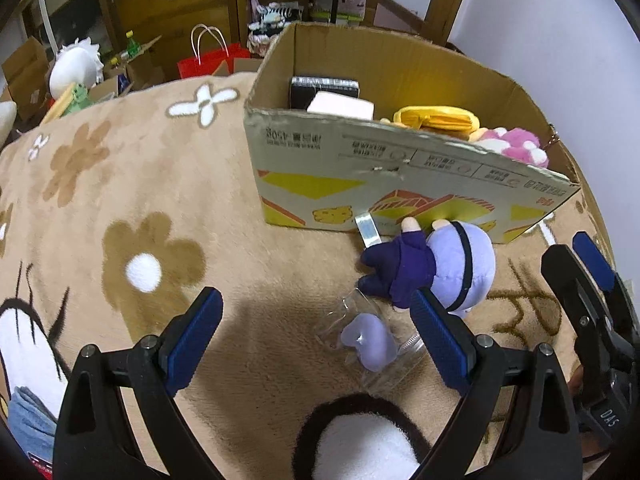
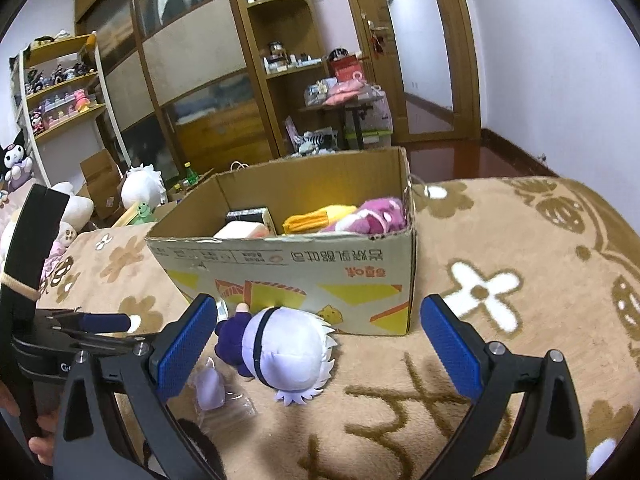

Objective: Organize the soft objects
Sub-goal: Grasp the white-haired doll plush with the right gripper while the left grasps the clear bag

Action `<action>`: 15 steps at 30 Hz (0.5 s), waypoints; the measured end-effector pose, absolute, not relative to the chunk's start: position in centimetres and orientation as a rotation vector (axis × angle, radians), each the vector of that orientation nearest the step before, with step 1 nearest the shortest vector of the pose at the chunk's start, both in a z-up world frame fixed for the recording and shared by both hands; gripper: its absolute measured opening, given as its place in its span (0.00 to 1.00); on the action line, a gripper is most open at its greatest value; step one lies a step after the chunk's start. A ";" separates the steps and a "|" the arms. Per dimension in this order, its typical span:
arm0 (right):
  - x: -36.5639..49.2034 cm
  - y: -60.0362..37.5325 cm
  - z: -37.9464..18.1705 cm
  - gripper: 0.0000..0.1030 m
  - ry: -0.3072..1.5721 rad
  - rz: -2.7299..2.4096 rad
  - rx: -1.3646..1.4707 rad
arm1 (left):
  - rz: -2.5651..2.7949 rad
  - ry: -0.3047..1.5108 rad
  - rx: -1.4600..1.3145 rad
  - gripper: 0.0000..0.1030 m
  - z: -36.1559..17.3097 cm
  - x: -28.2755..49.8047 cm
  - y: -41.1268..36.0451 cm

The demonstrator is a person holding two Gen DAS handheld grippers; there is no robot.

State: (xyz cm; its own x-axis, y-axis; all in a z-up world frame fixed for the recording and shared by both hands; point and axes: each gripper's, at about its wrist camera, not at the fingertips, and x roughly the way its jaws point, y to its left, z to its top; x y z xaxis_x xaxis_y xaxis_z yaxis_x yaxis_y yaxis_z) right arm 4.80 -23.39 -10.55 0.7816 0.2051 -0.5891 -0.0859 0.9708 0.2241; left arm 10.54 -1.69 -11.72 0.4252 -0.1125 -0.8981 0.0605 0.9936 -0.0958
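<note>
Left wrist view first: my left gripper point(image 1: 316, 326) hangs over the tan flowered blanket point(image 1: 120, 184) with its jaws spread wide and nothing between the blue pads. Just inside the right-hand pad lies a small lilac piece in a clear plastic bag point(image 1: 370, 342), flat on the blanket. Right beyond that pad's tip is the plush doll point(image 1: 432, 266), pale lilac head and dark purple body, lying on its side. Further ahead of the jaws stands the open cardboard box point(image 1: 400, 184); the doll's hands reach its front wall. Inside I can see a yellow plush point(image 1: 436, 118), a pink plush point(image 1: 516, 144) and a white block point(image 1: 340, 106). Off past the right-hand pad, the right gripper point(image 1: 588, 268) comes into the edge of the picture.

Right wrist view now: my right gripper point(image 2: 320, 344) is also wide open and empty. The doll point(image 2: 284, 354) lies between the pads, nearer the left-hand one, not touched by either, its head toward me. The bagged piece point(image 2: 210, 390) sits just by the left-hand pad. The box point(image 2: 304, 268) stands straight ahead of the jaws. The left gripper point(image 2: 104, 322) shows beyond my left-hand pad.
</note>
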 end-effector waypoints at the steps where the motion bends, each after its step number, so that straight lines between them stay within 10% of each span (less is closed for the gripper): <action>1: 5.0 -23.4 -10.8 1.00 0.662 0.159 0.194 | -0.109 1.135 -0.058 0.91 -11.9 10.7 -1.7; 15: 7.5 -23.9 -14.3 0.97 0.783 0.203 0.292 | -0.122 1.245 -0.096 0.91 -15.2 12.3 -1.7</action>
